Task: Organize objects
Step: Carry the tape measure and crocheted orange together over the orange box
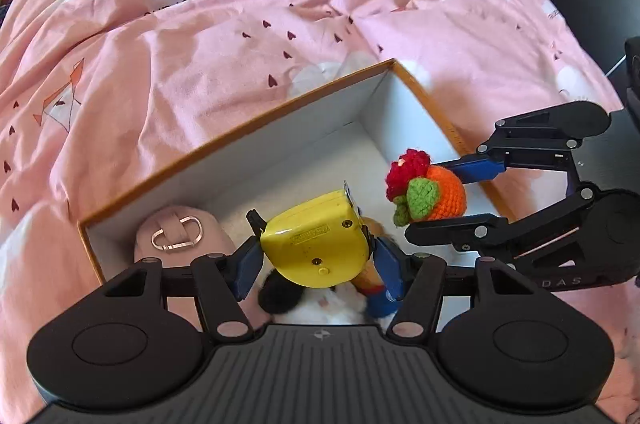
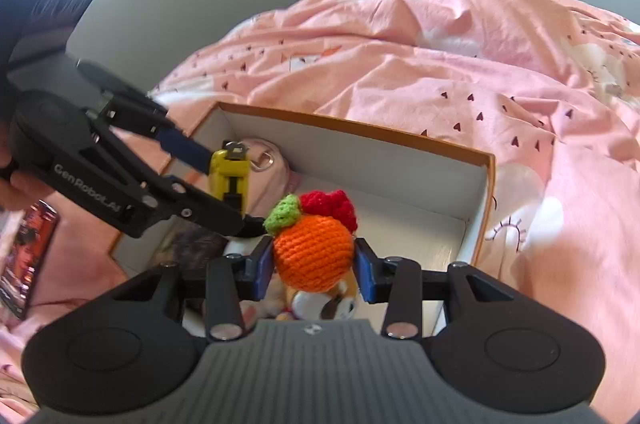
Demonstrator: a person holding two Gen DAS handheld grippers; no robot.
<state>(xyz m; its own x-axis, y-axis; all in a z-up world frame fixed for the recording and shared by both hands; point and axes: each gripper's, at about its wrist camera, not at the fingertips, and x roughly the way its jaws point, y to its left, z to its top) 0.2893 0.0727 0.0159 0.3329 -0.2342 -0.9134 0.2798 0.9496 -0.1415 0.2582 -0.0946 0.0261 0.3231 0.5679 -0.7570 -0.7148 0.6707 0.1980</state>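
Stock at this moment, as I read it from the two wrist views. Item one: a yellow hard-cased tape measure (image 1: 316,244), clamped between the blue pads of my left gripper (image 1: 316,264), held above the open white cardboard box with an orange rim (image 1: 224,140). Item two: an orange crocheted ball with a green leaf and red tuft (image 2: 312,256), pinched between the pads of my right gripper (image 2: 314,264), also held over the box, near its right-hand wall. Already in the box: a pale pink pouch with a metal buckle (image 1: 180,236) in one corner, and soft plush toys (image 2: 332,304) on the floor beneath both grippers. The box sits on a rumpled pink duvet printed with small dark hearts (image 1: 200,44). I judge the sorting well advanced: several things stowed, two more carried above the box and not yet released. Hard to make out: how many plush toys there are, since the grippers and their loads cover most of them; the near box wall is cut off; a dark printed packet (image 2: 28,256) at the left edge lies outside the box, its nature unclear.
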